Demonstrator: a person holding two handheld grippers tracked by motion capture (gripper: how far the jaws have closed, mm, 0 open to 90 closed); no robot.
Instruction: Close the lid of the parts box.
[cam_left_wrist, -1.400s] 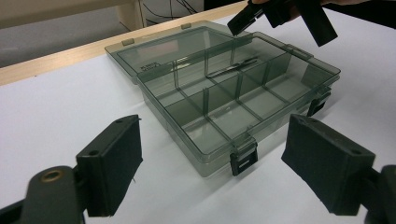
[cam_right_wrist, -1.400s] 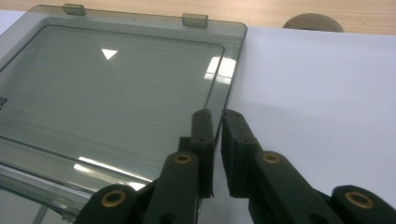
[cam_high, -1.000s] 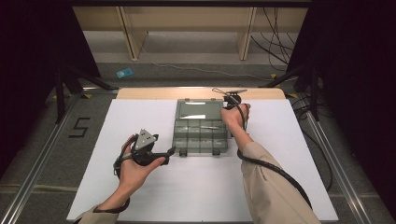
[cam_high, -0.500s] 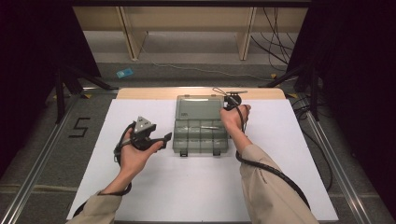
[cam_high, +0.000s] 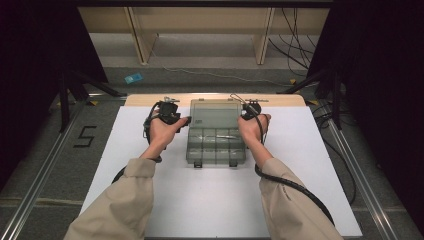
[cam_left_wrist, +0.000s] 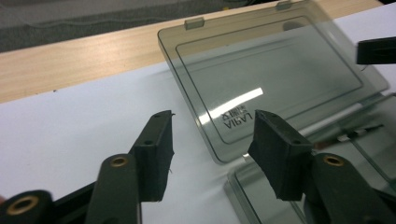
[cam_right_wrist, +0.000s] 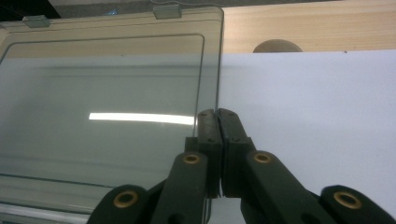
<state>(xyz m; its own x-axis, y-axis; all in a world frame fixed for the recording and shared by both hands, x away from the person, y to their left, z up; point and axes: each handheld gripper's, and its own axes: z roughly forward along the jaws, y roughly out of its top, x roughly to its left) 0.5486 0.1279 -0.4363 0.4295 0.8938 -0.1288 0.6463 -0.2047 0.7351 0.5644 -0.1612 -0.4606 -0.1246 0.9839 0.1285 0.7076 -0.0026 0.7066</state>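
A smoky clear compartment box (cam_high: 216, 147) lies on the white table top (cam_high: 150, 200) with its lid (cam_high: 215, 114) swung open toward the far edge. My right gripper (cam_high: 247, 114) (cam_right_wrist: 217, 116) is shut on the lid's right edge (cam_right_wrist: 218, 70). My left gripper (cam_high: 183, 120) (cam_left_wrist: 212, 140) is at the lid's left side, and its jaws have just been closing. They still stand apart, with the lid's near corner (cam_left_wrist: 219, 156) between the pads, untouched. The lid (cam_left_wrist: 261, 74) carries raised lettering.
A wooden strip (cam_high: 145, 100) runs along the table's far edge. One box compartment holds a small thin part (cam_left_wrist: 359, 133). Beyond the table are a shelf frame, floor cables (cam_high: 300, 55) and a blue scrap (cam_high: 133, 78). A "5" marks the floor (cam_high: 84, 136) at left.
My left hand has moved from the box's near left side forward to the lid's left edge, and its jaws have narrowed. The right hand has stayed on the lid.
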